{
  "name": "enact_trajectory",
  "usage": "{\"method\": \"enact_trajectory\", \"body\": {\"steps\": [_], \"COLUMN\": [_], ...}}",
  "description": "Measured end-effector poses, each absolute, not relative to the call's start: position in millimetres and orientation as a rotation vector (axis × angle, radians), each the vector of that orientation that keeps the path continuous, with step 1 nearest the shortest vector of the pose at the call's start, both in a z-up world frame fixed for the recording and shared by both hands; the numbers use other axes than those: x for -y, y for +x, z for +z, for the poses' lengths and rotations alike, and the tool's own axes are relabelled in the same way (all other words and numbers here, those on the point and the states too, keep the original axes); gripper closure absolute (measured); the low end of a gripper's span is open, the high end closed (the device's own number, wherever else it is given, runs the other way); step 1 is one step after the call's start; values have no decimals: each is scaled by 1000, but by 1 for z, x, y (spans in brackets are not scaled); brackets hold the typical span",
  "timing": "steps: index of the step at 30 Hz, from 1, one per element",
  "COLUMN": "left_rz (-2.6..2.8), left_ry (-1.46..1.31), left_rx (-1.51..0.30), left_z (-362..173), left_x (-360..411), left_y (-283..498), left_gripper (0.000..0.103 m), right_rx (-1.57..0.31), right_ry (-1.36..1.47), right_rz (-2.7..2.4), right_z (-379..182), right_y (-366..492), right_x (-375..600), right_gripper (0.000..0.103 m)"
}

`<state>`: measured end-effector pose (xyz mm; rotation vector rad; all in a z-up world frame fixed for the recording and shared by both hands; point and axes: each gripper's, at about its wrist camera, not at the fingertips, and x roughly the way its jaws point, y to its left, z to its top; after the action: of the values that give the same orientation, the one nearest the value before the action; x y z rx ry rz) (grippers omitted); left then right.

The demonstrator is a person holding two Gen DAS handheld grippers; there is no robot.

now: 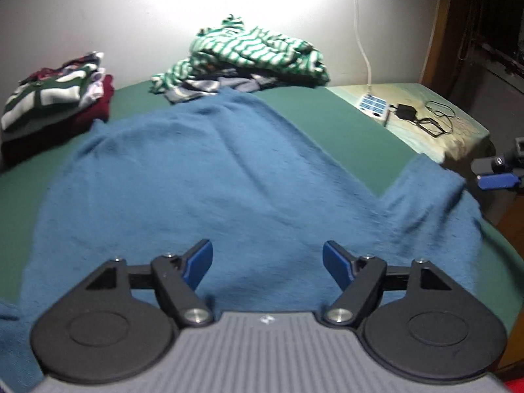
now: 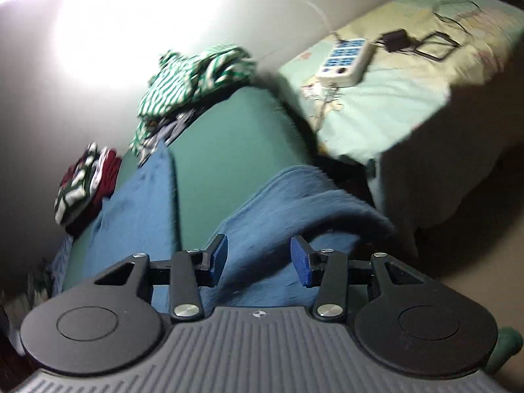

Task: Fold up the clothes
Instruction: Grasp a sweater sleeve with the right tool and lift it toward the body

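Left wrist: both tools (image 1: 267, 263) (image 2: 258, 260) open w/ nothing gripped, blue sweater (image 1: 203, 177) sleeve overhanging table (image 1: 327, 111) edge.

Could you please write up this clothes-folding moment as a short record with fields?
surface: green table
garment in work: blue sweater spread flat, one sleeve draped over the table's edge
folded stack: clothes pile at the far left
unfolded heap: green-striped clothes by the wall
left tool: open over the sweater, nothing between its pads
right tool: open over the sleeve, pads not pressing on it
side bed: power strip and black adapter
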<state>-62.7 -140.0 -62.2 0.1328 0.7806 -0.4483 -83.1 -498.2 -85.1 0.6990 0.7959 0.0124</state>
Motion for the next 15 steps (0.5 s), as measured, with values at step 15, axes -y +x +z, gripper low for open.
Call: {"method": "enact_trajectory", "body": {"steps": [15], "left_rz": [-770], "left_ry": [294], "left_rx": [-911], "left_z": [-76], "left_x": [238], "left_y": [-92], "left_gripper": [19], "right_rx": [-816], "right_ry": [1608], "right_rz": [-166], "right_z": [-219], "right_y": [-86], "right_x": [583], "right_gripper": [43]}}
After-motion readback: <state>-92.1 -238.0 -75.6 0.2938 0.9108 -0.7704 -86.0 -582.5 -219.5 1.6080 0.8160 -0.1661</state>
